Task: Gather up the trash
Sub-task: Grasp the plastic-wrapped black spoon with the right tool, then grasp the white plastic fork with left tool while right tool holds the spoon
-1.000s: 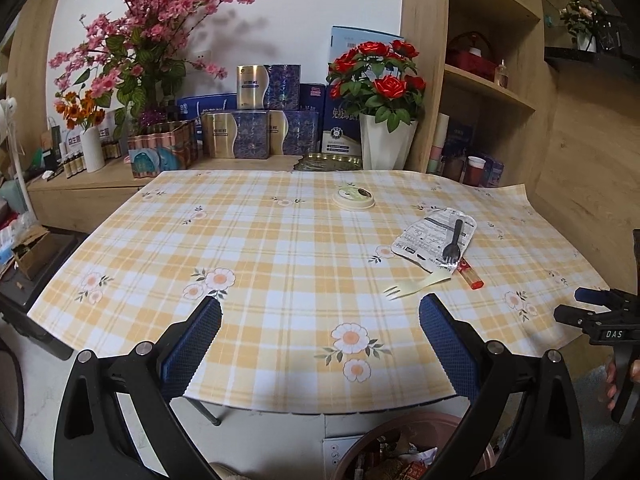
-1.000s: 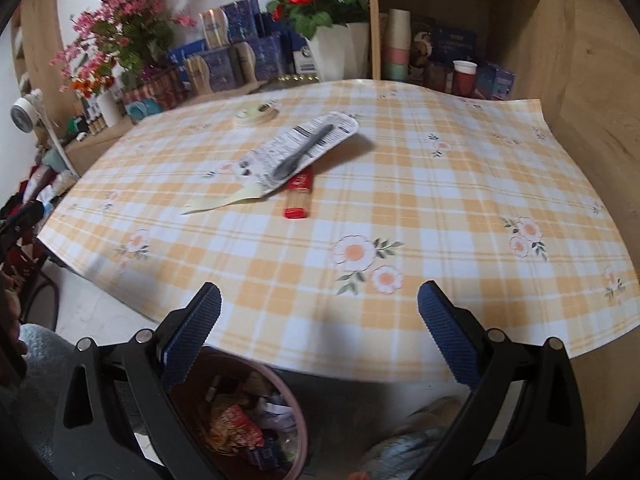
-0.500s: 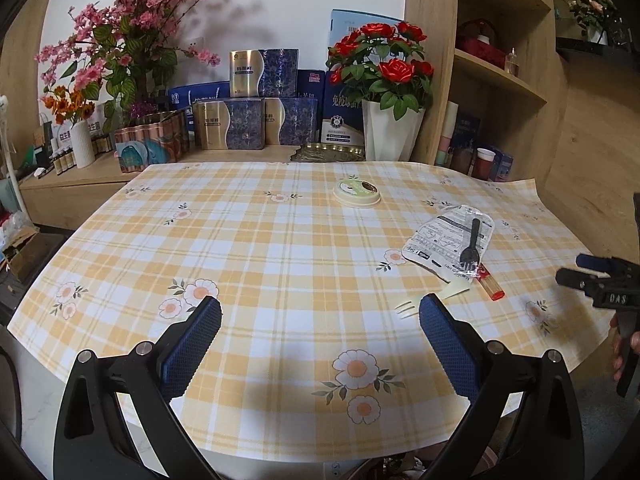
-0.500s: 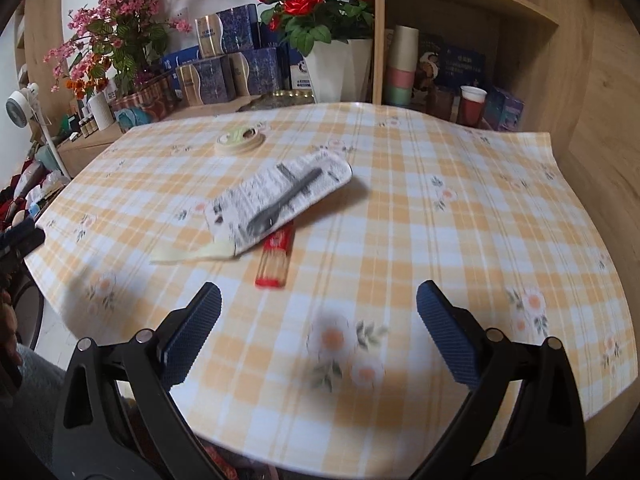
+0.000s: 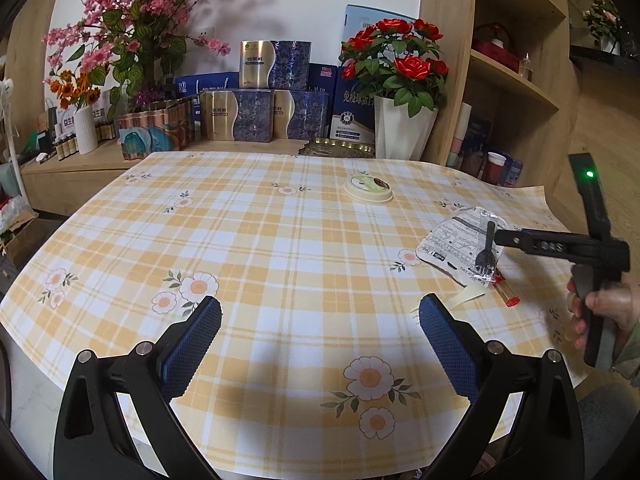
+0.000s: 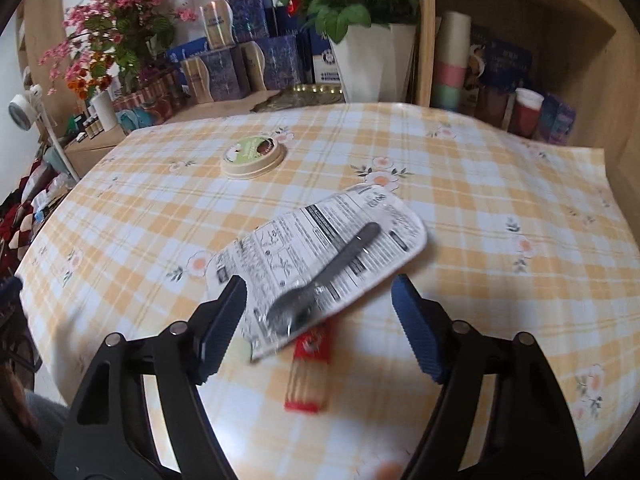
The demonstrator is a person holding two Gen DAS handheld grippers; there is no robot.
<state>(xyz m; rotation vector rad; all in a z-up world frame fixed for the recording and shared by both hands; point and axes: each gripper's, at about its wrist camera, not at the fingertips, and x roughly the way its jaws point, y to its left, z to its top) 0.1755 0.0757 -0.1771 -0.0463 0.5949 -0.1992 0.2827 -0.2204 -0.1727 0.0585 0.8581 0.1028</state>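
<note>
Right gripper (image 6: 316,300): jaws wide apart, straddling the near end of the printed wrapper (image 6: 320,252), apparently lined up to pinch it.
Left gripper (image 5: 320,320): jaws apart, empty, hovering over the near worktop (image 5: 280,248), seemingly kept in reserve.
Black plastic fork (image 6: 324,280): lies on the wrapper, likely to ride along.
Red packet (image 6: 310,364): tucked partly under the wrapper's near edge.
Cream fork (image 5: 466,296): beside the wrapper.
Round lid (image 6: 253,156): farther back, well apart, probably one for later.

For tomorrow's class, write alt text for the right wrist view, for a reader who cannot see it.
The open right tool hovers over a printed wrapper with a dark plastic fork on it, on a checked tablecloth. A red packet lies partly beneath; a round lid sits farther back.
</note>
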